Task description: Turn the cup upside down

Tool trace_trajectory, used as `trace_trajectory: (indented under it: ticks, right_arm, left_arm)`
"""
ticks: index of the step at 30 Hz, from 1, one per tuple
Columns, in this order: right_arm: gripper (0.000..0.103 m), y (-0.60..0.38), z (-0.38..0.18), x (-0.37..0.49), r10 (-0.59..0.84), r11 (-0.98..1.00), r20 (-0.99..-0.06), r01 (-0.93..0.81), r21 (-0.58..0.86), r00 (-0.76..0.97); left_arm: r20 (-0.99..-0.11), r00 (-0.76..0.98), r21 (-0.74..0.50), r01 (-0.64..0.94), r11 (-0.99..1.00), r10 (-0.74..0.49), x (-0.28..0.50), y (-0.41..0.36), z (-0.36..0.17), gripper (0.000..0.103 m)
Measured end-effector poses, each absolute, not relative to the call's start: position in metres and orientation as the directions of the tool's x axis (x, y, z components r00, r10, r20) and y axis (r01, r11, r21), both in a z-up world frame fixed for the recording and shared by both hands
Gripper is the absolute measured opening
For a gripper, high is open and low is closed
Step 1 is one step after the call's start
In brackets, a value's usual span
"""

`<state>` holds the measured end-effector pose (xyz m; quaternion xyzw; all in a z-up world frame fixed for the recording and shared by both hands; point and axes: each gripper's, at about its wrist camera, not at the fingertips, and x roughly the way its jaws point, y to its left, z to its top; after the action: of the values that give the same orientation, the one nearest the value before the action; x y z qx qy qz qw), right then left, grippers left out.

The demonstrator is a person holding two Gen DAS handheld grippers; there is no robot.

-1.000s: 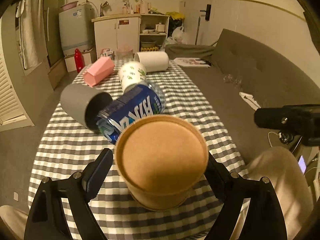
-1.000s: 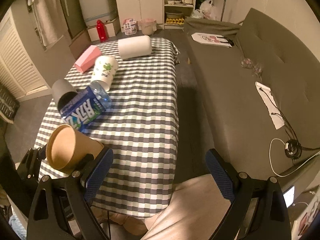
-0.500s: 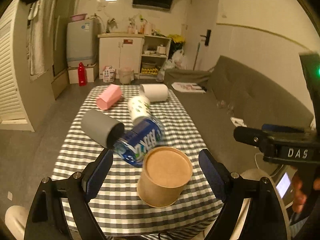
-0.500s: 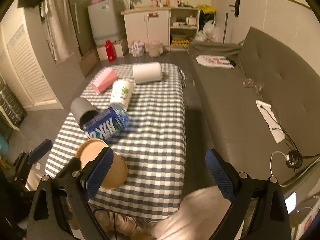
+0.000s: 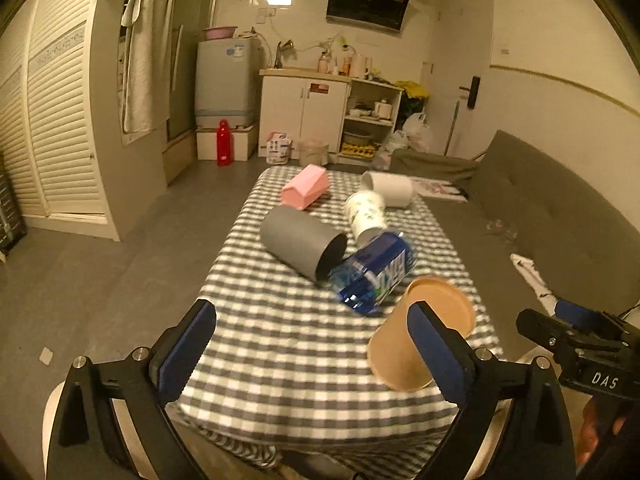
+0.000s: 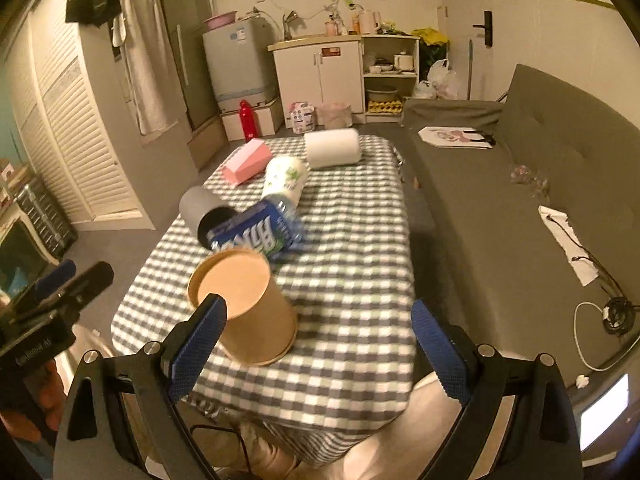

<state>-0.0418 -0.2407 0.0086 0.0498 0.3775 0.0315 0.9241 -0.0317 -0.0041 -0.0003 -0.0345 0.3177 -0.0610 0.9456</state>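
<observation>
A brown paper cup [image 5: 416, 340] stands upside down, base up, on the near right part of the checked table [image 5: 280, 344]; it also shows in the right wrist view [image 6: 248, 308]. My left gripper [image 5: 312, 344] is open and empty, pulled back over the table's near edge, its right finger overlapping the cup in view. My right gripper [image 6: 320, 348] is open and empty, near the table's front edge, with the cup just beyond its left finger. Each gripper is visible at the edge of the other's view.
Behind the cup lie a blue water bottle [image 5: 376, 276], a grey cylinder [image 5: 300, 244], a white printed cup [image 5: 366, 216], a pink box [image 5: 306, 186] and a white roll [image 5: 390, 188]. A grey sofa [image 6: 540, 184] runs along the table's right side.
The left gripper let go of the brown cup and drew back and up. The cup now stands free, base up. The right gripper also rose and pulled back.
</observation>
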Motion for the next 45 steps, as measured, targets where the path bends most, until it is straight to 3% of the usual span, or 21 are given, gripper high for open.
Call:
trace_trajectory:
  ticks: [15, 45]
  right_arm:
    - [0.103, -0.219, -0.023, -0.05, 0.066, 0.998, -0.695, -0.05, 0.044, 0.716]
    - [0.103, -0.219, -0.027, -0.049, 0.051, 0.999, -0.711, -0.04, 0.033, 0.701]
  left_arm:
    - [-0.636, 0.766, -0.057, 0.069, 0.996, -0.089, -0.04, -0.001, -0.027, 0.1]
    - [-0.643, 0.762, -0.06, 0.048, 0.997, -0.075, -0.039, 0.003, -0.03, 0.103]
